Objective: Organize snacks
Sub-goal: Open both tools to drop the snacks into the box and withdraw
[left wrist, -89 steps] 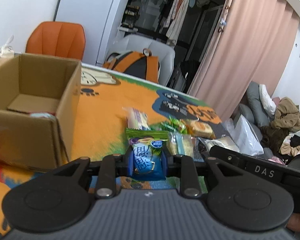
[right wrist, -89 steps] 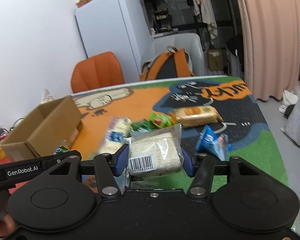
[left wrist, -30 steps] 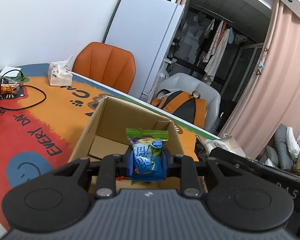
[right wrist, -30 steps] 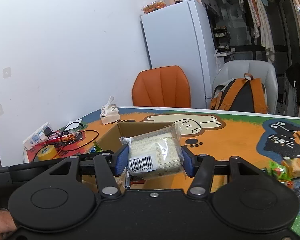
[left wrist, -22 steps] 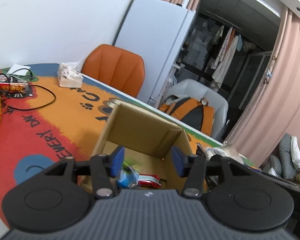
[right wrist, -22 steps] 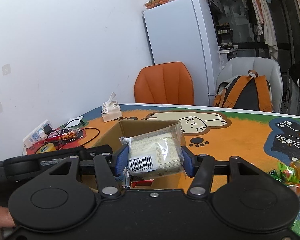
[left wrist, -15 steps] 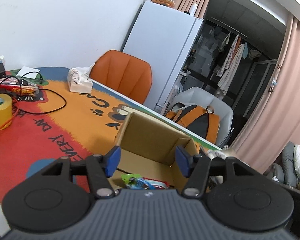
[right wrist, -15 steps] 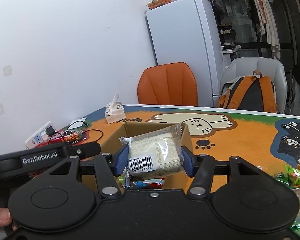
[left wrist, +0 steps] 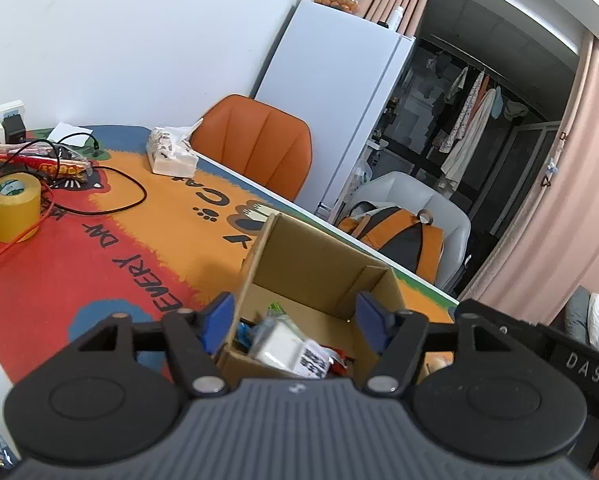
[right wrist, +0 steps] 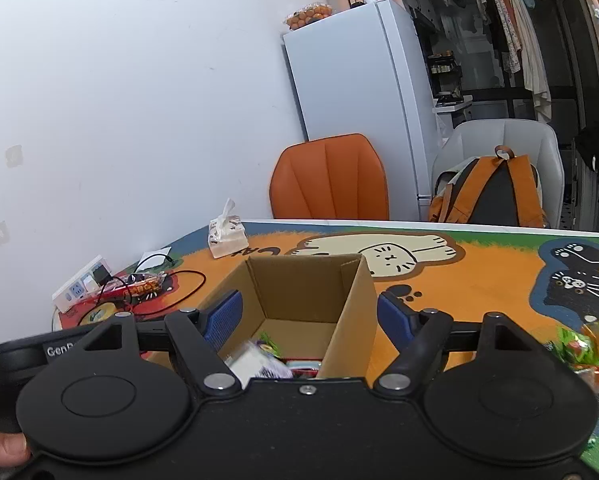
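Closest to me, low in the left wrist view, my left claw stands wide and its jaws are opening, with nothing pressed between the blue pads; only the box shows through the gap. In the right wrist view my right claw is the same: wide, jaws opening, pads bare.

Just past both claws, in the lower middle of each view, the box sits open-topped on the bench. Inside it, at the bottom of the frame, lies a clear-wrapped white pack with a barcode label, tilted, on top of other packets whose green, blue and red edges peek out. In the right wrist view the pack is blurred, so I cannot tell whether it has settled.

These packs look light and soft, with slick crinkly film. I judge a grip across the padded middle holds best; the sealed ends would slide or fold, and a hard squeeze would crush what is inside.

Further off, at the lower right edge of the right wrist view, more snacks lie loose on the bench, well apart from the box. I take those as what is left to fetch.

Beyond, a tissue pack sits near the bench's far edge.
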